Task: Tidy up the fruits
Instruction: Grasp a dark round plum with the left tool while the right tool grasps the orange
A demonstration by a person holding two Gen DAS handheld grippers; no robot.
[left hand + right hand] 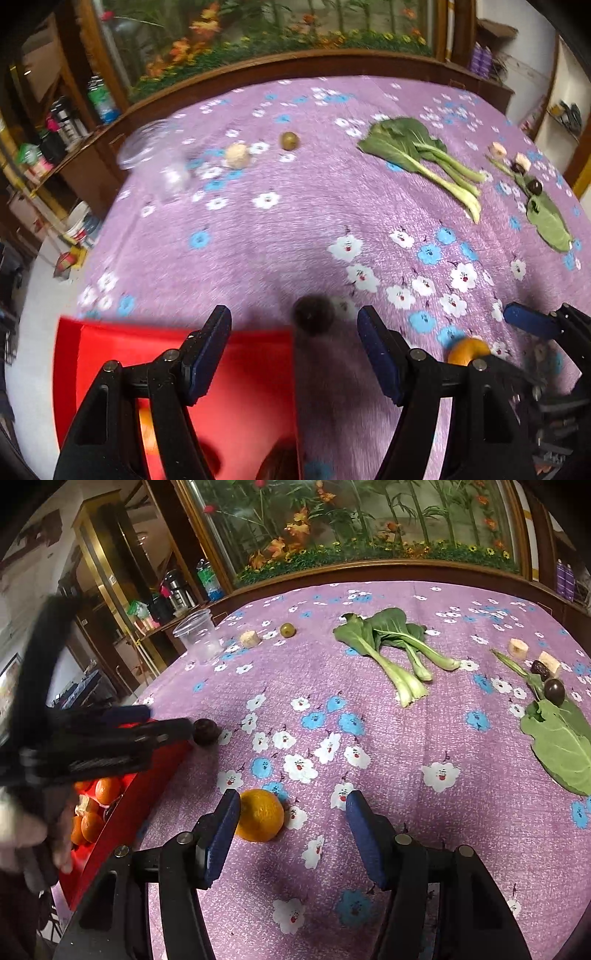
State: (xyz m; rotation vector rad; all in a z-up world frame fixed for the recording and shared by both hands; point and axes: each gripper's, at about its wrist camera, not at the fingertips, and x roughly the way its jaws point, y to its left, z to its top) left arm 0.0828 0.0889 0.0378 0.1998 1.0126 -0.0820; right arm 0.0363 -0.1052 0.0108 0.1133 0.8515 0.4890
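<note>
Left wrist view: the left hand-held gripper stands wide apart and holds nothing. A dark round fruit, blurred, lies on the bench between its fingertips, at lower centre of the frame, just beside the red bin at lower left. The bok choy at upper right lies with leaves toward upper left and stems toward lower right.

Right wrist view: the right hand-held gripper stands wide apart, empty. An orange rests on the bench at lower centre, touching or just beside the left fingertip; it is round, with no clear long axis. At left of the frame, the left hand-held gripper reaches over the red bin, which holds oranges; the dark round fruit lies at its tip.
</note>
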